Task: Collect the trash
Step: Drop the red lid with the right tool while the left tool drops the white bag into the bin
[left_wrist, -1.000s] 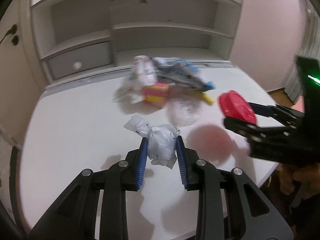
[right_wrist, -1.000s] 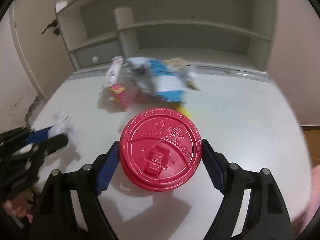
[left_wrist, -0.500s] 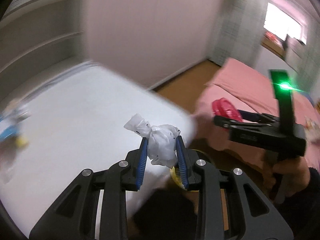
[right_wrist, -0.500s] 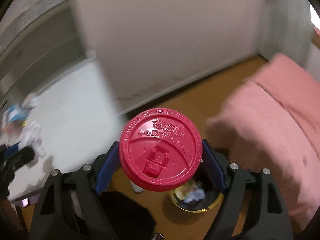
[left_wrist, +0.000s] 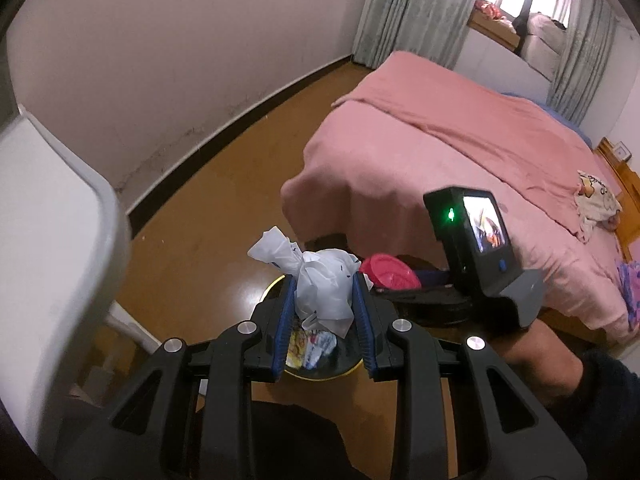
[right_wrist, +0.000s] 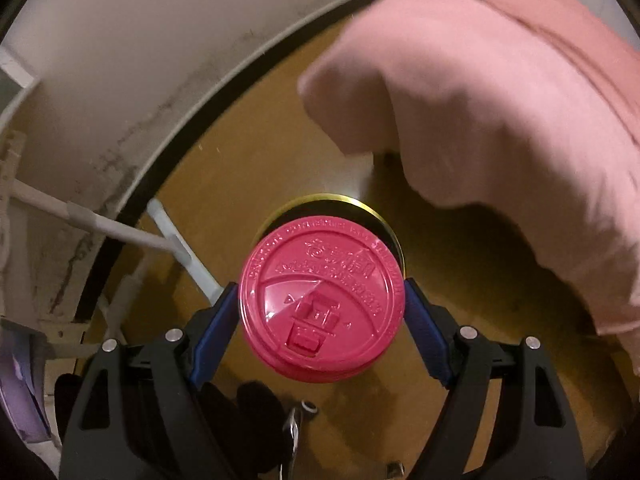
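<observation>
Fingers of the left gripper [left_wrist: 324,300] are clamped on a knotted white plastic bag [left_wrist: 320,284], their blue pads pressing its two sides. The bag's long axis runs along the fingers and away from the camera, and its twisted, tied end points up and to the left in the left wrist view, past the fingertips. Directly below it on the brown floor [left_wrist: 208,216] sits a round bin with a yellow rim [left_wrist: 276,282], with colourful wrappers [left_wrist: 310,346] already lying inside.

The right gripper [right_wrist: 322,304] has its fingers set wide and clamped on the rim of a red cup lid [right_wrist: 322,304], one pad on each side. The lid faces the camera flat on, its embossed top and drinking tab showing, the tab toward the gripper body. Behind it, in the right wrist view, the bin's yellow rim [right_wrist: 340,200] peeks out, so the lid hangs above the bin.

From the left wrist view the lid [left_wrist: 390,274] appears just right of the bag, nearly edge on, carried by the right gripper's black body, which a hand [left_wrist: 532,354] in a dark sleeve holds. A bed with a pink cover [left_wrist: 460,144] stands beside the bin, and the white worktop [left_wrist: 48,208] edge is at the left.
</observation>
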The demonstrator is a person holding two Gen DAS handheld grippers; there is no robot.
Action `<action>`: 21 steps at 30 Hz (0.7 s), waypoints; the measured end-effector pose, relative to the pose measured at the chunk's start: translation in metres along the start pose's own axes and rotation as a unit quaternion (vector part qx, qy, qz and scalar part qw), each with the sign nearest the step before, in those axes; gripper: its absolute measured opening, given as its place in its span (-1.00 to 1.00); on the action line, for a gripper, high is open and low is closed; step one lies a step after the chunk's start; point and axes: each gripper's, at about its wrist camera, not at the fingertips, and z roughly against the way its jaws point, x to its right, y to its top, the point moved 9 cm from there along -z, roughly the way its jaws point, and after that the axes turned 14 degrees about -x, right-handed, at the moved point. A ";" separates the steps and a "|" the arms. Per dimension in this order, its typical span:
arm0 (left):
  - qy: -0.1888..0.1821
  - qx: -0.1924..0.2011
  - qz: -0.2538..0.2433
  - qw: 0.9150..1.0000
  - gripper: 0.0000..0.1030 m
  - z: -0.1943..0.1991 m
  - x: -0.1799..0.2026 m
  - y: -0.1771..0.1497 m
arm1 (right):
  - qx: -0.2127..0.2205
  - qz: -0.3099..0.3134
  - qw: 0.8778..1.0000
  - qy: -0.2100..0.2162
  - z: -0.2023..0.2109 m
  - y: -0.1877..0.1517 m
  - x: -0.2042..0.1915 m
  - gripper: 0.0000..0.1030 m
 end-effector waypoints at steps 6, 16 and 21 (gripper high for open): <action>0.003 -0.012 0.003 1.000 -0.46 -0.016 -0.004 0.006 | -0.014 -0.009 1.000 0.019 -0.007 -0.002 0.002 0.52; 0.005 -0.024 0.008 1.000 -0.46 -0.034 -0.003 0.010 | 0.012 -0.025 0.999 0.041 0.002 0.010 0.000 0.73; 0.006 -0.034 0.006 0.999 -0.46 -0.050 -0.001 0.013 | 0.024 -0.043 0.998 0.045 0.010 0.014 0.005 0.73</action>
